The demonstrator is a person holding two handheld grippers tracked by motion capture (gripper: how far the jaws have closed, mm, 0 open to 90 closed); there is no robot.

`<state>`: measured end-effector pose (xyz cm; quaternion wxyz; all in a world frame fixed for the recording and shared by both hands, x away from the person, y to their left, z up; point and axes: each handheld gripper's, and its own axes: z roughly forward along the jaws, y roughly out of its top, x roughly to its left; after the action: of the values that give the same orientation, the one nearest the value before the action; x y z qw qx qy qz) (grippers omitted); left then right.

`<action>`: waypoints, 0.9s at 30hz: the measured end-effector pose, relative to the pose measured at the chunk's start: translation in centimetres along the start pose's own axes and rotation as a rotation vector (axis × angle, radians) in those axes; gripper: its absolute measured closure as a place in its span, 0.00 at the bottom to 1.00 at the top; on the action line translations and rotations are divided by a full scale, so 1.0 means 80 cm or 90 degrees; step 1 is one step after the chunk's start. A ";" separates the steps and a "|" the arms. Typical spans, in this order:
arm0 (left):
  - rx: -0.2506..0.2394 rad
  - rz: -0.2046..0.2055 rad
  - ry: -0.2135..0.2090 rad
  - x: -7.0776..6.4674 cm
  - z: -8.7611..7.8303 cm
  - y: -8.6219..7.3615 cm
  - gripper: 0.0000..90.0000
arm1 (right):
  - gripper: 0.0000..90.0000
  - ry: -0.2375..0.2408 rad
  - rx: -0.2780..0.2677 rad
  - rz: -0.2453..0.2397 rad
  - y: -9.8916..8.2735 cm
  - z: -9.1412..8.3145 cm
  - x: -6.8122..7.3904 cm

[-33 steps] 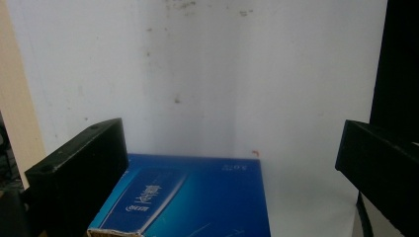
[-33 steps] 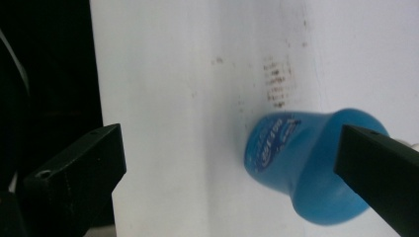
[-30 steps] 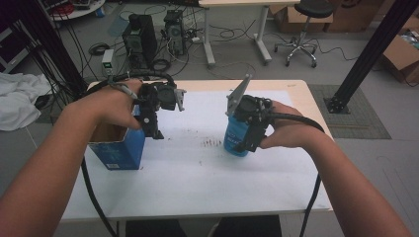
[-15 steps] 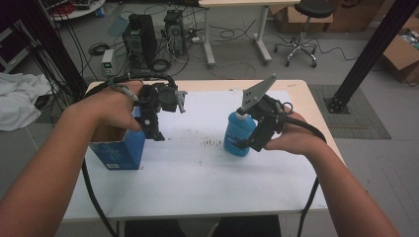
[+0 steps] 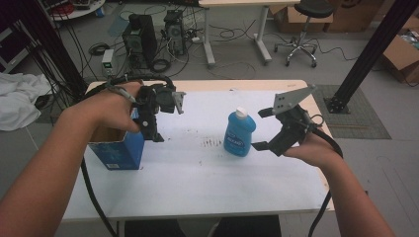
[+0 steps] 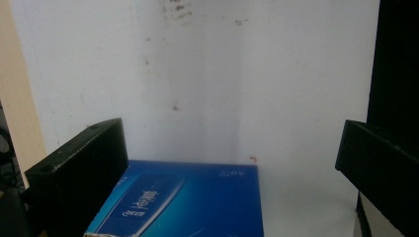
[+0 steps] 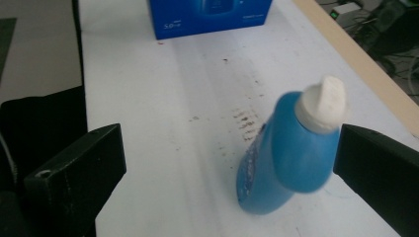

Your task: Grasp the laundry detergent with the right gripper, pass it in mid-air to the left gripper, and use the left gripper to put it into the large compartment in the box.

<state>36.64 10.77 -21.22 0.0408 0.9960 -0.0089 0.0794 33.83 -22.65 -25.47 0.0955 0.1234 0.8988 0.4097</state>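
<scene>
A blue bottle [image 5: 239, 134] with a white cap stands upright on the white table [image 5: 197, 177], right of its middle. My right gripper [image 5: 262, 129] is open just to the right of the bottle, not touching it. In the right gripper view the bottle [image 7: 289, 153] looks blurred, between the wide jaws and nearer the right one. A blue box [image 5: 117, 150] stands at the table's left, open at the top. My left gripper [image 5: 165, 121] hangs open over the box's right side. In the left gripper view the box [image 6: 188, 202] lies low between the jaws.
Dark smudges [image 5: 212, 143] mark the table between box and bottle. Behind the table are computer towers [image 5: 141, 37], cables, a second desk and an office chair [image 5: 299, 29]. A black frame post [image 5: 368, 54] rises at the right, and white cloth [image 5: 17, 101] lies at the left.
My right gripper opened, let go of the blue bottle and drew back to the right. The bottle now stands free on the table. The left gripper has barely moved.
</scene>
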 end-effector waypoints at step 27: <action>-0.006 -0.004 -0.001 -0.007 0.001 -0.007 0.00 | 0.00 -0.052 -0.040 0.118 -0.100 0.045 -0.051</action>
<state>36.09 11.36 -21.40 0.0456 0.9959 -0.0063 0.0783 37.54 -26.42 -33.57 0.0979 0.2197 0.8654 0.4395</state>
